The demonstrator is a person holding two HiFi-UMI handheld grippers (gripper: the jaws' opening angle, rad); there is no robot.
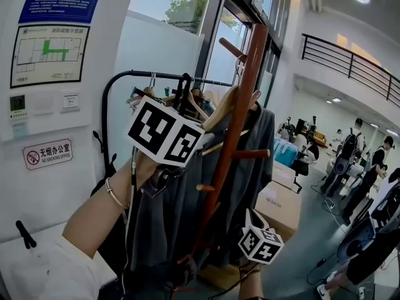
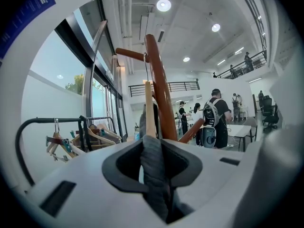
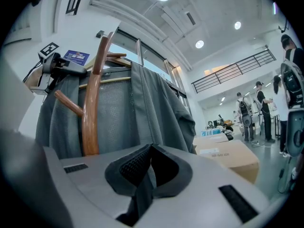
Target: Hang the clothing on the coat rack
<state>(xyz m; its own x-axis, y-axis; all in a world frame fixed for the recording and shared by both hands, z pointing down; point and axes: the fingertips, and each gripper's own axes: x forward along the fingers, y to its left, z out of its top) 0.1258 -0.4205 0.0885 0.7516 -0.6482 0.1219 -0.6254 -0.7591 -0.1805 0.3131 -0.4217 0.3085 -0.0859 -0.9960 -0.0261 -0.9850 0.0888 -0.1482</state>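
Grey garment (image 1: pixel 253 155) hung straight down the coat rack (image 1: pixel 244 99) on its hanger (image 1: pixel 220 110), just ahead of my left gripper (image 2: pixel 153 148), whose jaws stood slack around shoulder fabric, while my right gripper (image 3: pixel 148 167), lower down, had its jaws pinched on a fold.

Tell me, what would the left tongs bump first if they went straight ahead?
Likely the pale wooden hanger, just past the grey cloth between the tongs; the brown rack pole stands close beside it. Depth is unclear.
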